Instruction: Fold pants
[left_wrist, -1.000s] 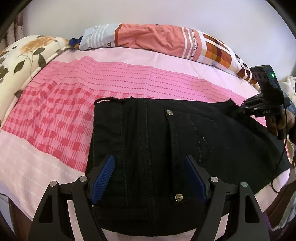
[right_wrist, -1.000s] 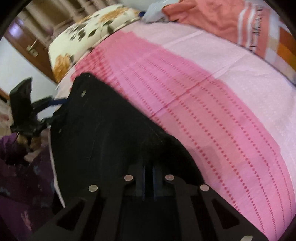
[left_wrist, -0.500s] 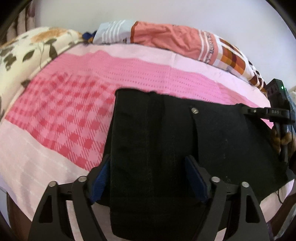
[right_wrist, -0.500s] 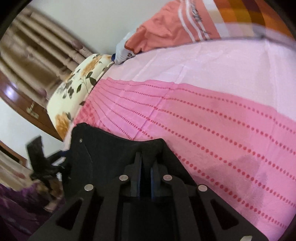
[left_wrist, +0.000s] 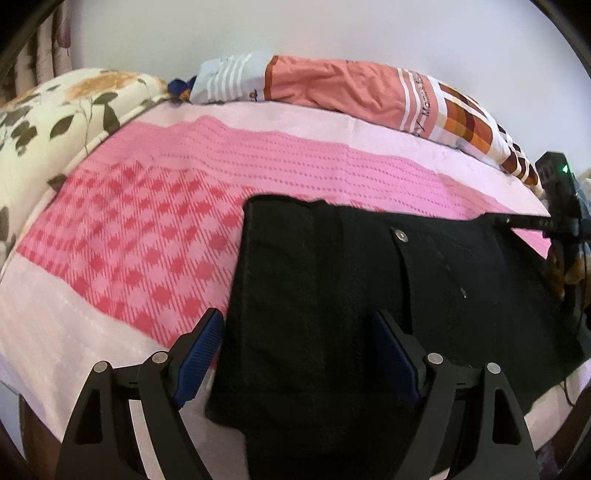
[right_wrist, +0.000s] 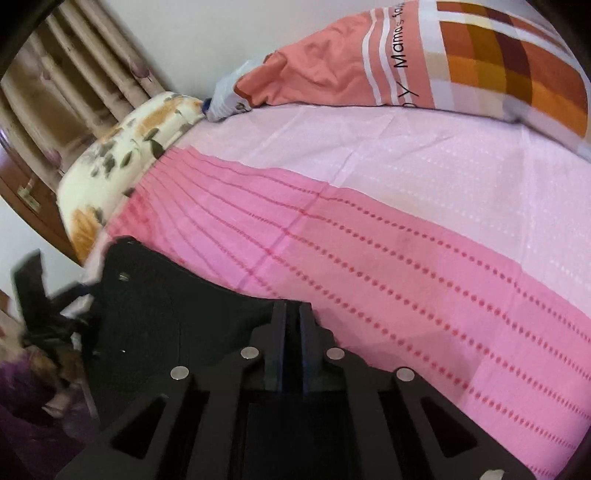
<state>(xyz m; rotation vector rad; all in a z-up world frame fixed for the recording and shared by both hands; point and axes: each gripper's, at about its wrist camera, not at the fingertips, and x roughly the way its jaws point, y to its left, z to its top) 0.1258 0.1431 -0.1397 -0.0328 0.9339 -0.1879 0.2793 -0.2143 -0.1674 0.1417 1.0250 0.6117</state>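
The black pants (left_wrist: 332, 295) lie folded on the pink bed sheet (left_wrist: 147, 240), with a metal rivet (left_wrist: 399, 235) showing. My left gripper (left_wrist: 295, 350) is open, its blue-padded fingers (left_wrist: 201, 350) straddling the near left part of the pants. My right gripper (right_wrist: 292, 332) is shut on the pants' far right corner; it also shows in the left wrist view (left_wrist: 532, 221). In the right wrist view the pants (right_wrist: 166, 314) stretch left toward the left gripper (right_wrist: 40, 306).
A floral pillow (left_wrist: 55, 122) lies at the left. A peach, white and checked blanket (left_wrist: 351, 92) lies along the wall behind. Curtains (right_wrist: 74, 74) and a wooden door (right_wrist: 22, 192) stand beyond the bed.
The left gripper has shifted left so its left finger now sits over the sheet at the pants' edge. The right gripper, still shut on the corner, has lifted and turned toward the wall.
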